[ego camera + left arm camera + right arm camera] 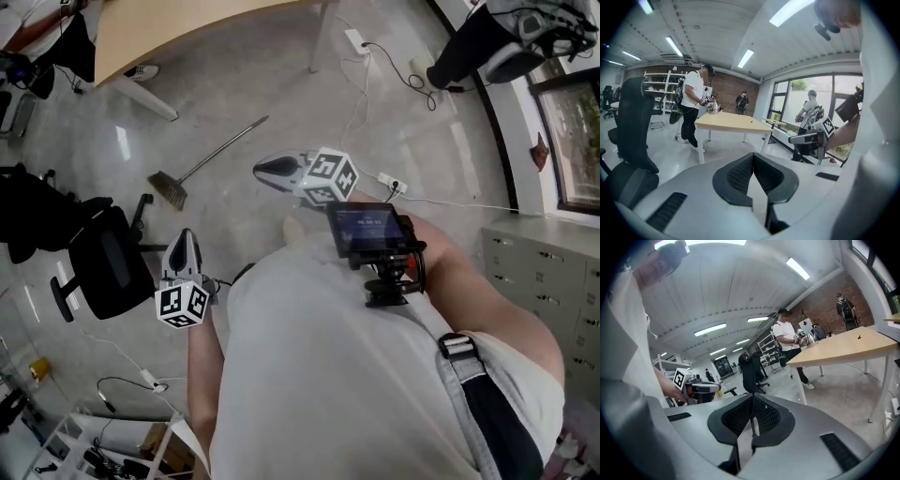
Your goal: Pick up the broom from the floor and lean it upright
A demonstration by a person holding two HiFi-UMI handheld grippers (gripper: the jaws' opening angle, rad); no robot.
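Observation:
In the head view the broom point(208, 153) lies flat on the grey floor, its bristle head point(170, 190) toward me and its thin handle running up and to the right. My left gripper point(186, 236) hovers below the bristle head, apart from it and pointing at it, jaws shut and empty. Right of the broom's middle, my right gripper point(260, 170) points left, well above the floor, also shut with nothing held. The left gripper view shows its closed pads point(740, 174) and no broom. Closed pads point(765, 416) fill the right gripper view too, again without the broom.
A black office chair point(106, 264) stands close to the left of my left gripper. A wooden table point(187, 28) with white legs is beyond the broom. A power strip with cables point(391, 183) lies right of my right gripper. Grey cabinets point(536, 274) line the right wall. People stand by the table point(692, 105).

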